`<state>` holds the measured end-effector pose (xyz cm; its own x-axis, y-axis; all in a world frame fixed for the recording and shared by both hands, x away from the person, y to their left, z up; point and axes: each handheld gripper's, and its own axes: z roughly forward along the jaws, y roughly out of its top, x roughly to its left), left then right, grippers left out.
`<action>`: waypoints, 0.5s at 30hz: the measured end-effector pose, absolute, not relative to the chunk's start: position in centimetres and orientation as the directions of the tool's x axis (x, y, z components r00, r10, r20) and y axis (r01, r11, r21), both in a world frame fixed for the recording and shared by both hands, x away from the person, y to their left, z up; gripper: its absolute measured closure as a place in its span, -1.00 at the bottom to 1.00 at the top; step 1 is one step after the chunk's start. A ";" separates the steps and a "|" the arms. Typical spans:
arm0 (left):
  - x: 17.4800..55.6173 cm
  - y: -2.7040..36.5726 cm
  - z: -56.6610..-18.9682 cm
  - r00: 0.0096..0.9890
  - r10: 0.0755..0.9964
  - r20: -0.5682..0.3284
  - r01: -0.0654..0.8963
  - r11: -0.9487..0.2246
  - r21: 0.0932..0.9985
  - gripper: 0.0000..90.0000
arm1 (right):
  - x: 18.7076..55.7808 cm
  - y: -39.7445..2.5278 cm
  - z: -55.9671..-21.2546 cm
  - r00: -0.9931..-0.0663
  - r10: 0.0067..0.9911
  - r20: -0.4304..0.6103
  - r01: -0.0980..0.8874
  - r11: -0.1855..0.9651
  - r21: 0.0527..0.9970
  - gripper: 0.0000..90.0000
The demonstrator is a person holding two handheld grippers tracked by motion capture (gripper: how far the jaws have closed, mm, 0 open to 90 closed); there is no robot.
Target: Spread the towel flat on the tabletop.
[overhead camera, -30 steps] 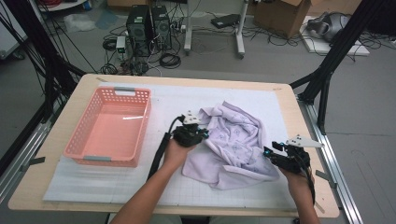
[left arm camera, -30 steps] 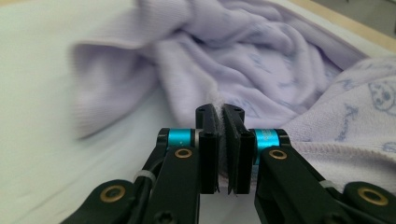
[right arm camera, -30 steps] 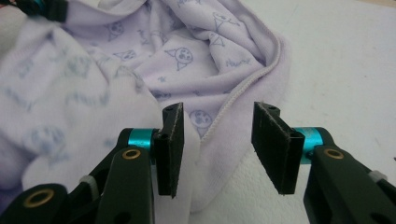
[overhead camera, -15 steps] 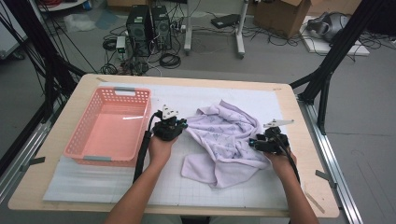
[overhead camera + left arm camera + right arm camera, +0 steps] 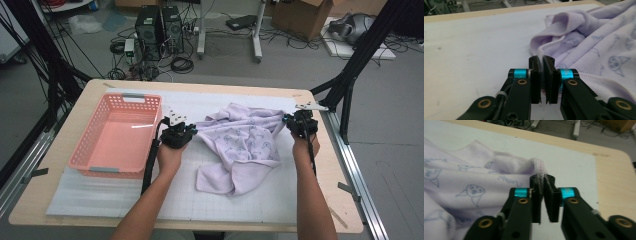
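Lilac towel (image 5: 243,145) spread mid-table (image 5: 300,200), right of pink basket (image 5: 115,137). Left claw (image 5: 541,65) and right claw (image 5: 541,185) each clamped on thin hem only. Likely slippage under tension; uneven pull risks bunching.

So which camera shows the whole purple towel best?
The high view: the towel lies there whole between the left claw and right claw. Each gripper view gives a pinched edge and nearby folds.
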<state>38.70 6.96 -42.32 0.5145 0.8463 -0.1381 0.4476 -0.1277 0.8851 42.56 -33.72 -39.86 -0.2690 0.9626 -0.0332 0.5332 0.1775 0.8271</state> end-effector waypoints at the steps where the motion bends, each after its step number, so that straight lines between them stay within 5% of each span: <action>1: 38.6 6.8 -42.4 0.533 0.829 -0.166 0.461 -0.120 0.879 0.45 | 42.5 -33.5 -39.9 -0.269 0.963 -0.031 0.539 0.178 0.823 0.46; 5: 37.3 6.0 -42.2 0.598 0.786 -0.155 0.439 -0.159 0.884 0.05 | 41.0 -33.1 -39.8 -0.314 0.948 -0.042 0.536 0.213 0.817 0.31; 15: 34.6 3.1 -43.5 0.777 0.588 -0.225 0.442 -0.256 0.860 0.23 | 33.9 -32.9 -39.8 -0.426 0.905 -0.009 0.497 0.242 0.833 0.24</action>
<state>34.58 3.15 -43.53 0.7768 0.5884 -0.2245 0.4421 -0.2556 0.8598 33.86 -32.88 -39.78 -0.4255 0.9049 -0.0094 0.4971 0.2424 0.8332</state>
